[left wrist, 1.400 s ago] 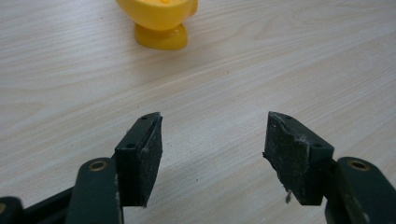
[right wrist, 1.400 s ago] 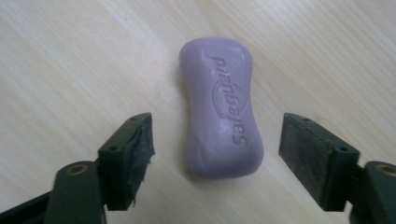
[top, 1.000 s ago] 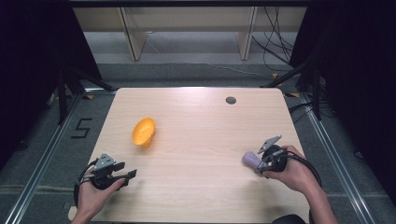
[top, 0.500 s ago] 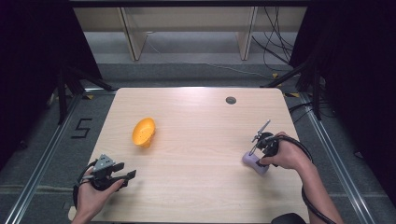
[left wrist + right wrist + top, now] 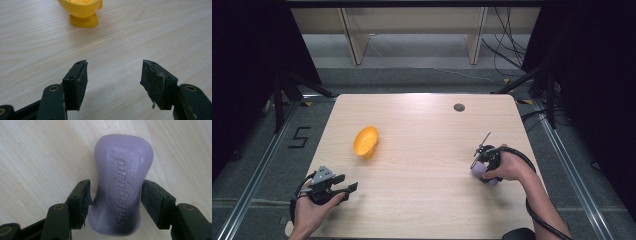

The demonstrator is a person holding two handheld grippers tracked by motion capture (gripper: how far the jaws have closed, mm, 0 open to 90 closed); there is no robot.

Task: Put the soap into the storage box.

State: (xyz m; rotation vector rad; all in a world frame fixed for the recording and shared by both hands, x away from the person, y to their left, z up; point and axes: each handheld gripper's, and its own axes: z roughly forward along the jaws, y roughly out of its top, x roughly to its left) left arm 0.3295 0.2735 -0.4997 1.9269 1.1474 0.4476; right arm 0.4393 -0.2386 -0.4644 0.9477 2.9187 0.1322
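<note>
A lilac soap bar (image 5: 122, 187) with embossed lettering lies on the pale wooden table (image 5: 422, 150) at the right. My right gripper (image 5: 115, 192) points down onto the bar, and its two black pads press against the bar's narrow waist. In the high view the right gripper (image 5: 479, 170) sits under the person's hand, with the soap bar (image 5: 477, 168) partly hidden. A yellow footed dish (image 5: 365, 141) stands left of centre. My left gripper (image 5: 348, 182) rests near the front left, open with nothing between its pads, aimed at the yellow dish (image 5: 81, 10) ahead of the left gripper (image 5: 113, 72).
A small dark round hole (image 5: 459, 107) sits in the tabletop at the back right. A black cable (image 5: 532, 200) trails from the right gripper along the forearm. Bare wood lies between the dish and the soap. Wooden furniture legs (image 5: 352, 40) stand beyond the table.
The right hand has turned and shifted a little farther from the person; its gripper now points down on the soap instead of lying sideways. The left gripper and the dish have stayed put.
</note>
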